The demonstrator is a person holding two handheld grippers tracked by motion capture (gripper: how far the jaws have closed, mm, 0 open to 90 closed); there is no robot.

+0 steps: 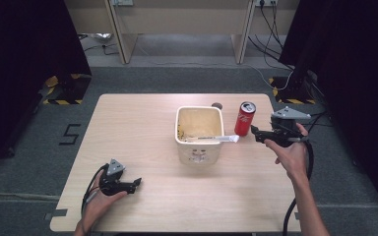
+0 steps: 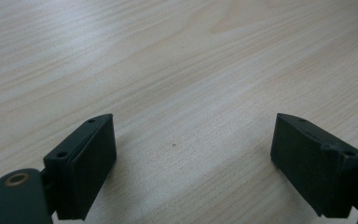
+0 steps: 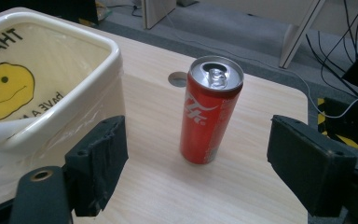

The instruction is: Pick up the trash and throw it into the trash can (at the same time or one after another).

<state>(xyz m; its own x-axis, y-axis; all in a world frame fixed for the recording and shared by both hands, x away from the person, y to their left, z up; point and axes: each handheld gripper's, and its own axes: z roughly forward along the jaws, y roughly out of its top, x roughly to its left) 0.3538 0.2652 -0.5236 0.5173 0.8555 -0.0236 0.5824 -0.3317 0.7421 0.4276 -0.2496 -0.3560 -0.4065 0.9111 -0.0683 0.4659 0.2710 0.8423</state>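
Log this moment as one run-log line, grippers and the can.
left gripper: open, low over bare table | right gripper: open, facing red can | can: upright beside cream bin, ungrasped

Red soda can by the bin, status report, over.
Right tool open, lined up on upright red aluminium soda can, not touching. Left tool open, low over bare table. Cream plastic bin close beside can.

You see a light wooden desk (image 1: 142, 128) on grey carpet floor (image 1: 24, 147), with dark curtains (image 1: 24, 39) at both sides.
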